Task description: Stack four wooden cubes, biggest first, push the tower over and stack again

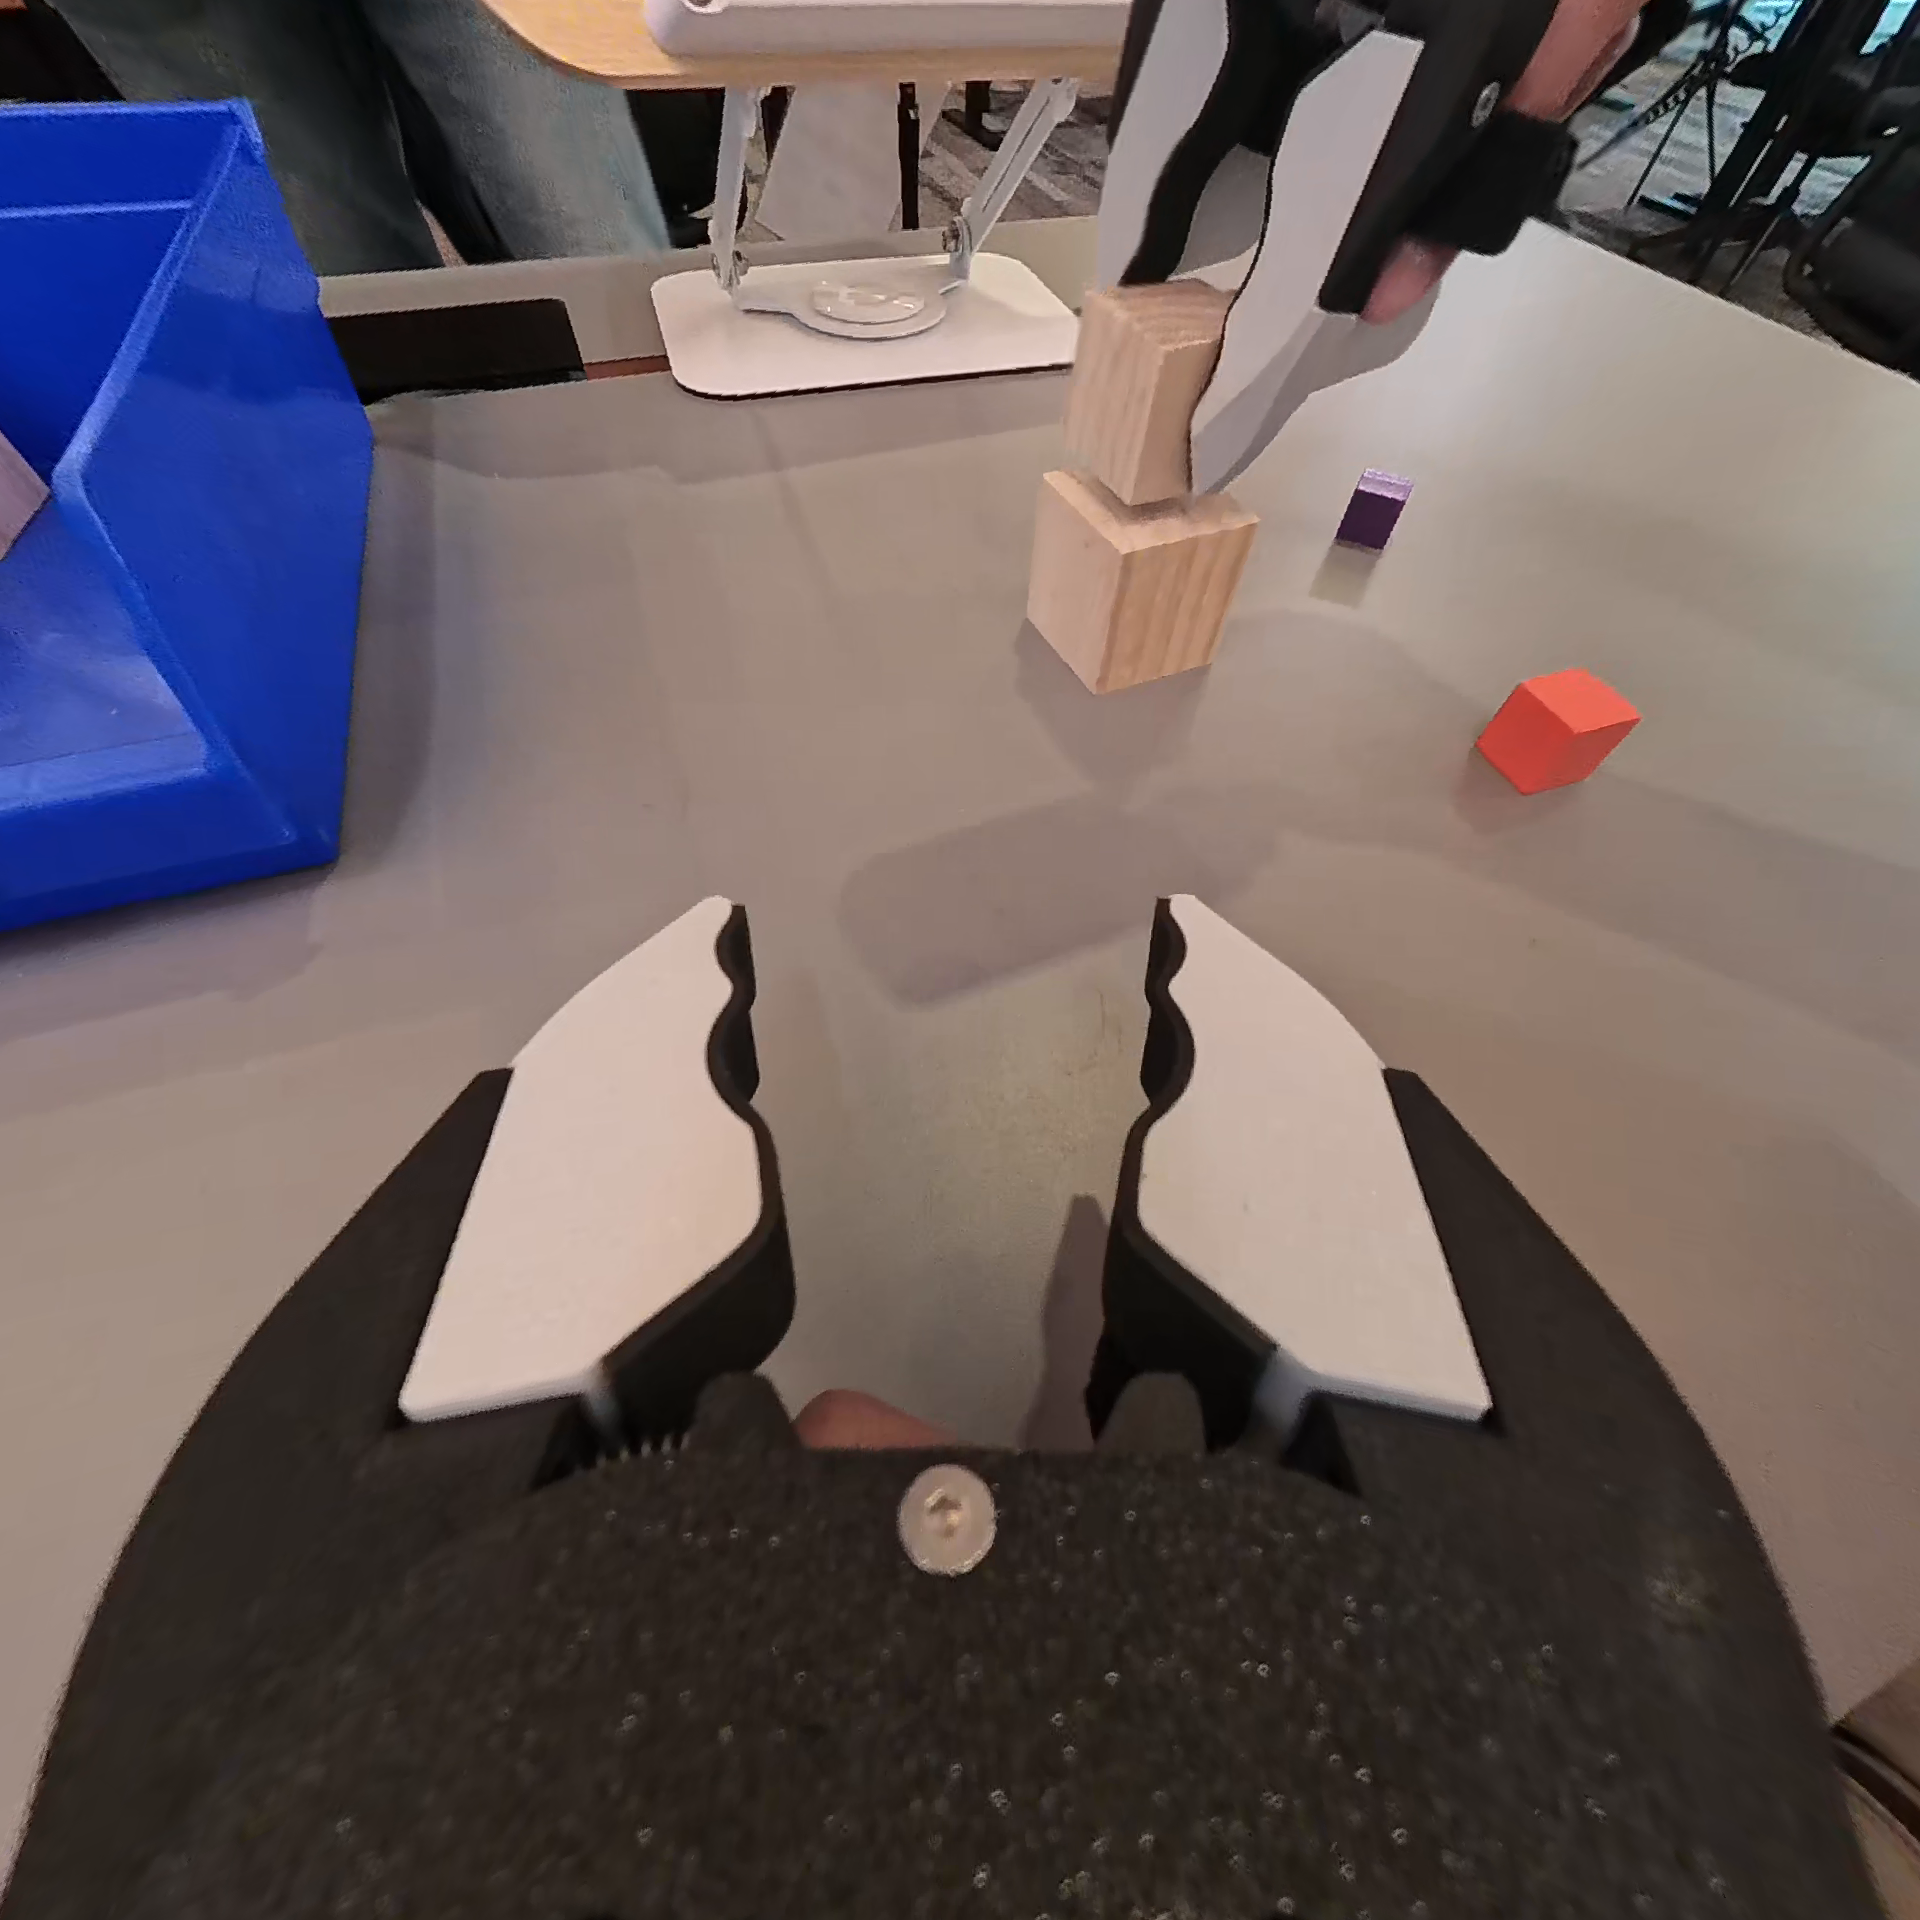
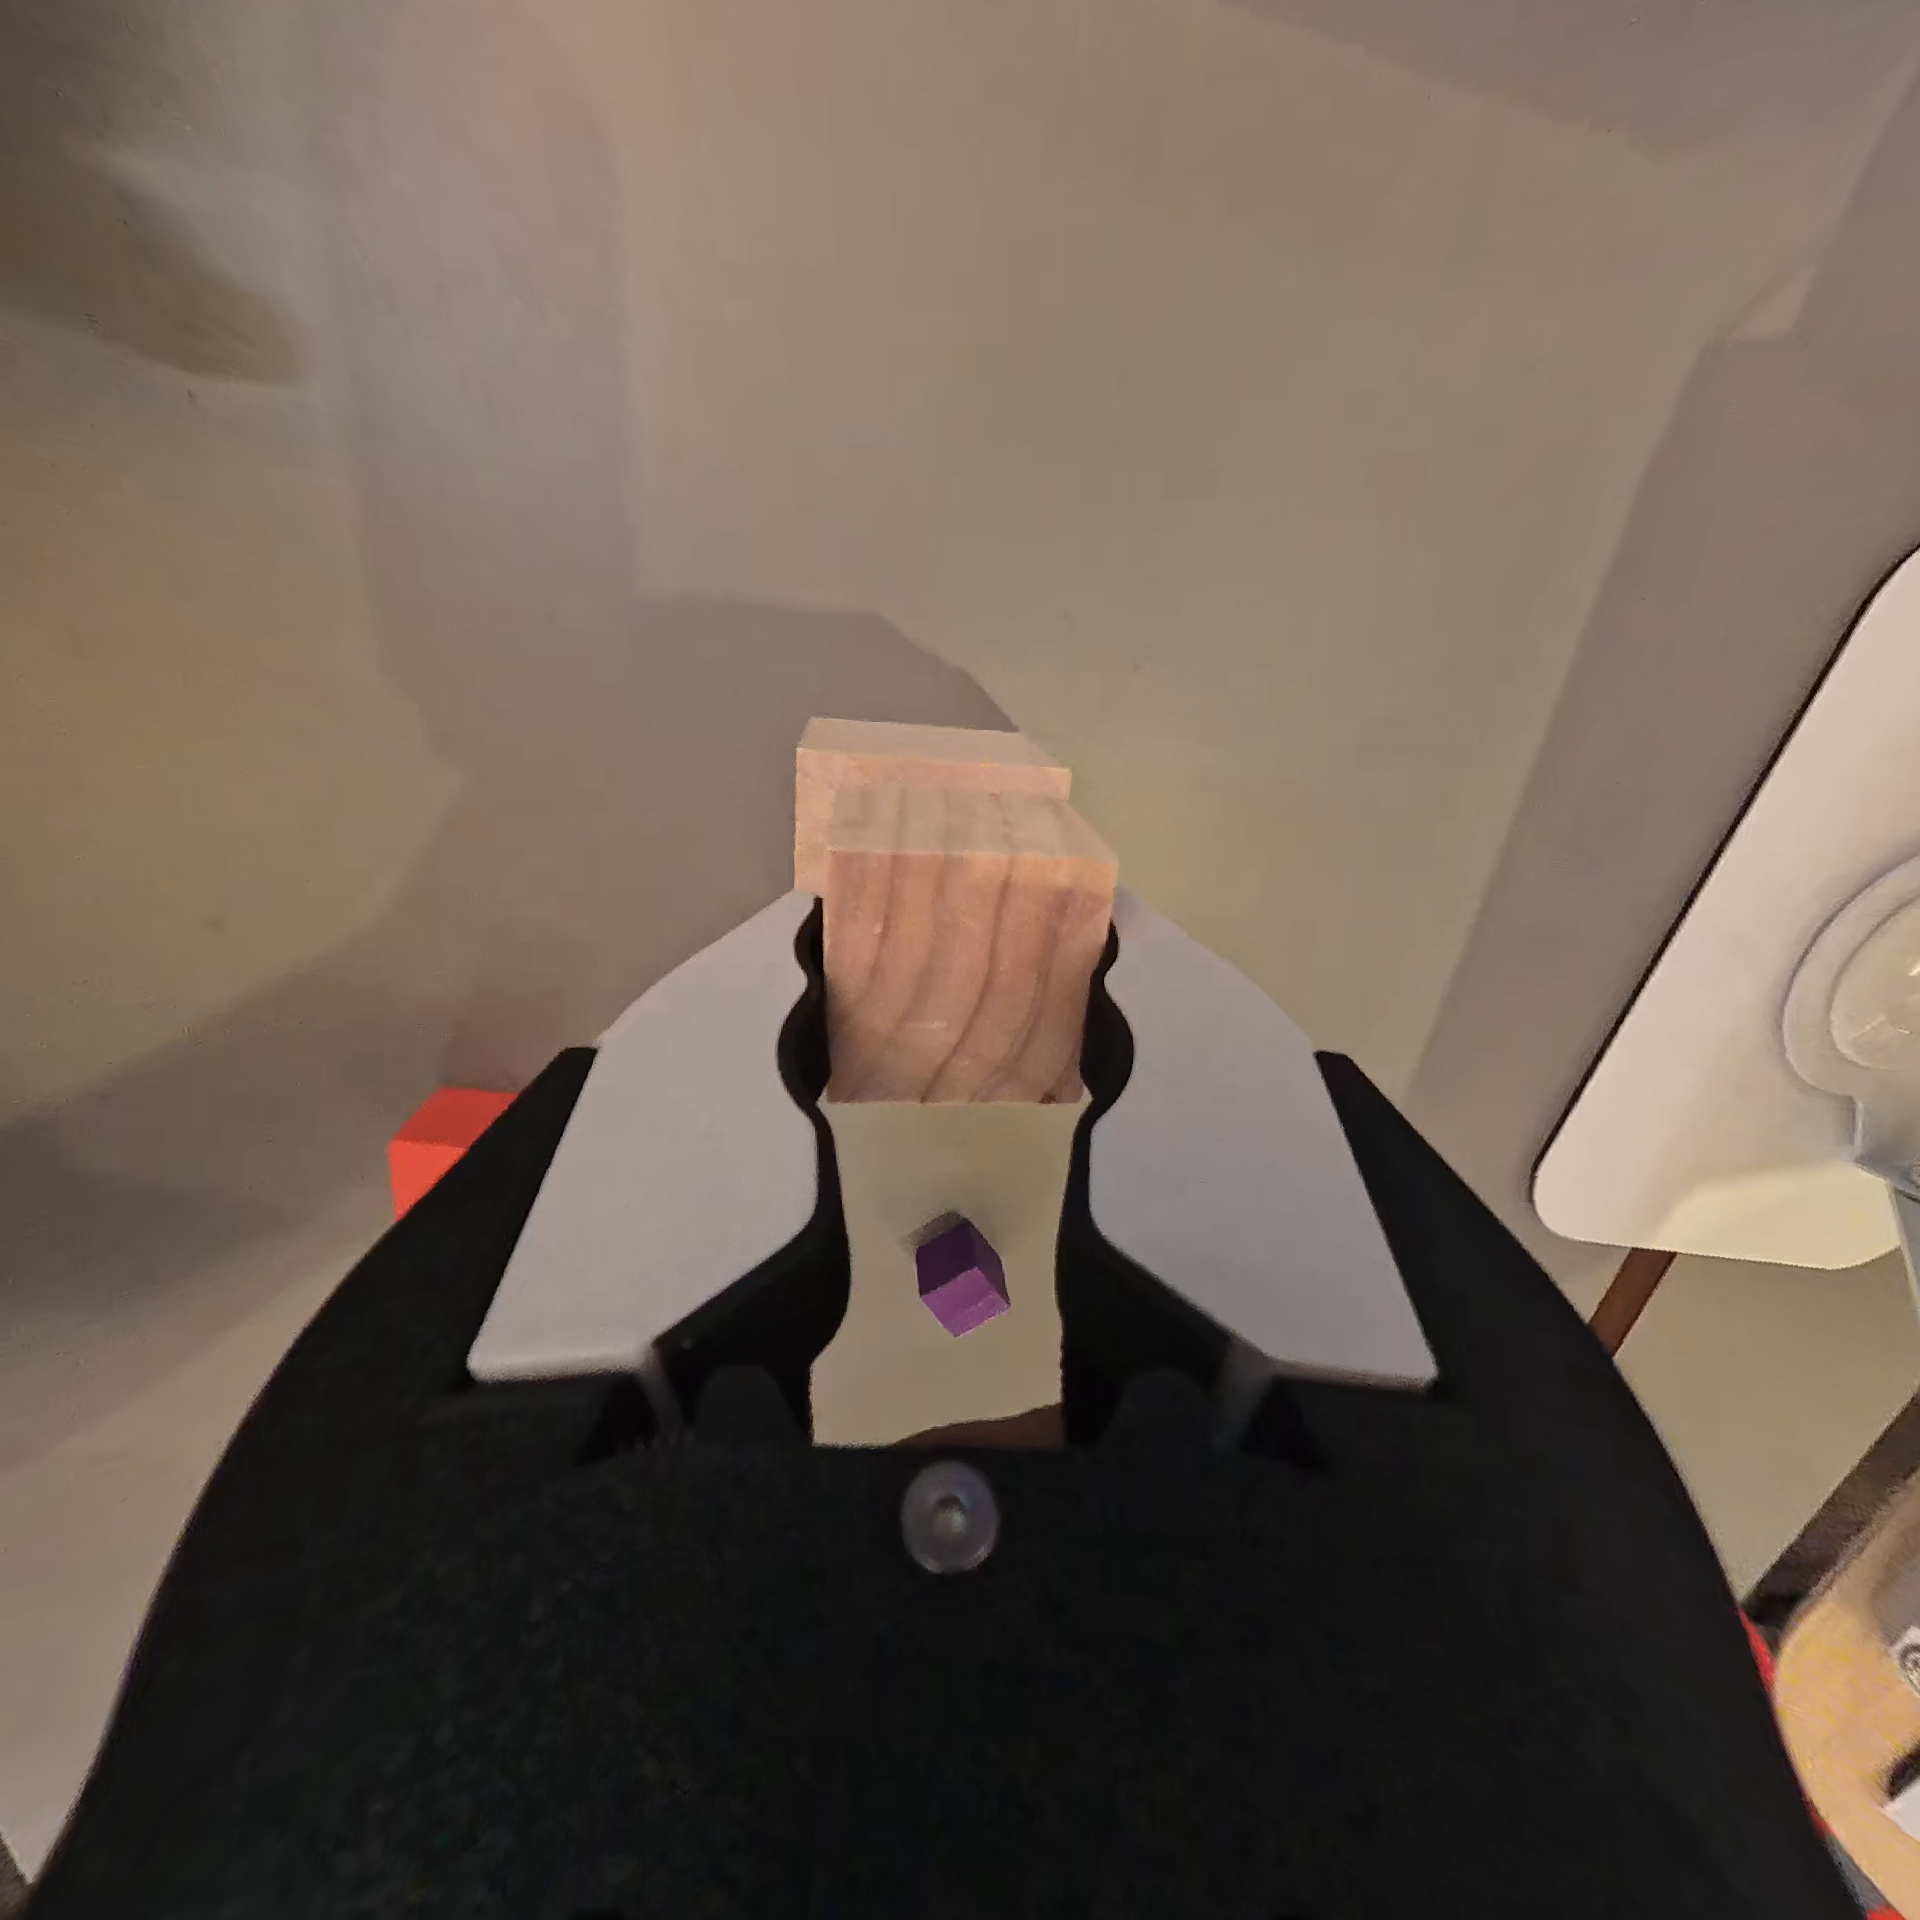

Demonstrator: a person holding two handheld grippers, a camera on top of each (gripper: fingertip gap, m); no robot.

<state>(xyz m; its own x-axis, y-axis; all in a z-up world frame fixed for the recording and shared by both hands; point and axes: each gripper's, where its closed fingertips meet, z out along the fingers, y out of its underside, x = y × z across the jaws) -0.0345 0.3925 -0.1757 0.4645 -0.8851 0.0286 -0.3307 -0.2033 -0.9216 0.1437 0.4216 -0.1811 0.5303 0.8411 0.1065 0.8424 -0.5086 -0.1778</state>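
The right gripper (image 2: 961, 935) is clamped on the smaller plain wooden cube (image 1: 1138, 390), pale with dark grain lines, tilted on top of the bigger plain cube (image 1: 1138, 582) standing on the grey desk (image 1: 675, 727). A red cube (image 1: 1555, 729) and a tiny purple cube (image 1: 1374, 509) lie apart to the right of the stack. The left gripper (image 1: 951, 914) hovers low over bare desk, its fingers spread with nothing between. A blue bin (image 1: 208, 499) sits at the left; a white stand base (image 1: 862, 322) lies behind the stack near the far edge.
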